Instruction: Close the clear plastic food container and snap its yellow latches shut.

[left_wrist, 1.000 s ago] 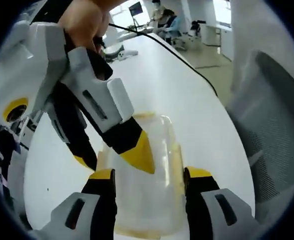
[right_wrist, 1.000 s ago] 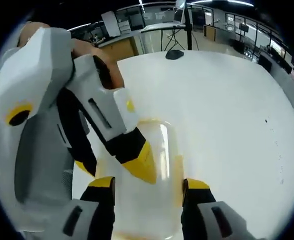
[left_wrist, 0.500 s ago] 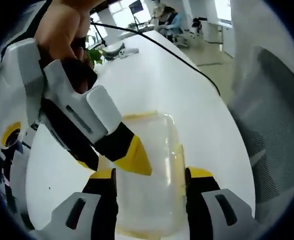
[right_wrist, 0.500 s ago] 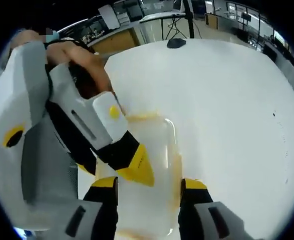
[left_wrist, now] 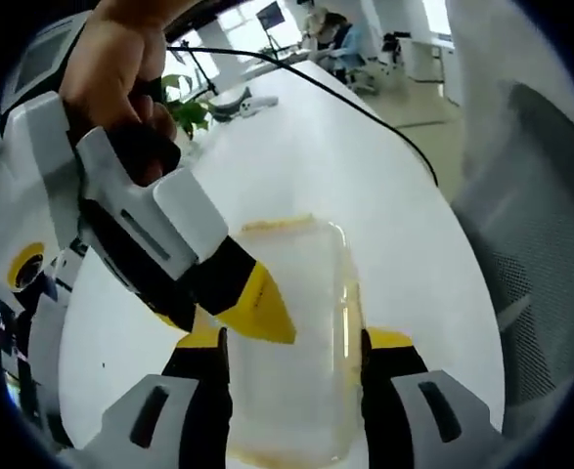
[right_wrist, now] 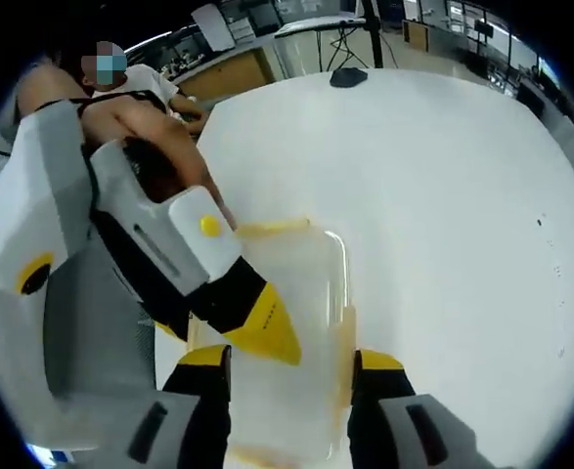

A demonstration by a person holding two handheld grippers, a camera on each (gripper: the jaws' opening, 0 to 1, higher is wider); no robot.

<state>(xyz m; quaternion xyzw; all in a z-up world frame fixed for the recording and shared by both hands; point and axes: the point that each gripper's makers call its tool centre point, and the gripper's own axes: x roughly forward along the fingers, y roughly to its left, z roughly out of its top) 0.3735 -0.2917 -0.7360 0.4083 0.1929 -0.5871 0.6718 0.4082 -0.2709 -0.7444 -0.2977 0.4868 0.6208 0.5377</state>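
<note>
In the left gripper view, the clear plastic food container (left_wrist: 291, 337) is seen lying on the white table (left_wrist: 296, 147), its lid down, directly ahead of the left gripper (left_wrist: 291, 342), whose two yellow-tipped jaws are spread apart on either side of the container's near end without being clamped on it. A yellow latch (left_wrist: 275, 225) is seen along the container's far edge and another, fainter, along its right side. The right gripper (left_wrist: 252, 308) is brought in from the upper left, held by a hand (left_wrist: 120, 68), and its yellow tip is laid over the container's left part; whether its jaws are parted or closed cannot be told here. A black cable (left_wrist: 365, 107) is run across the table, a potted plant (left_wrist: 191, 112) is set at the far end, and a grey mesh chair (left_wrist: 541, 244) is seen to the right. In the right gripper view, the container (right_wrist: 287, 322) is again framed between the right gripper (right_wrist: 288, 360) jaws, which are held apart and released. The left gripper (right_wrist: 257, 327) is seen entering from the left with its yellow tip resting on the container's lid; its jaw state cannot be told. The yellow latch (right_wrist: 272, 227) is shown at the far edge, and a dark object (right_wrist: 348, 77) is placed at the table's (right_wrist: 443, 195) far side.
</note>
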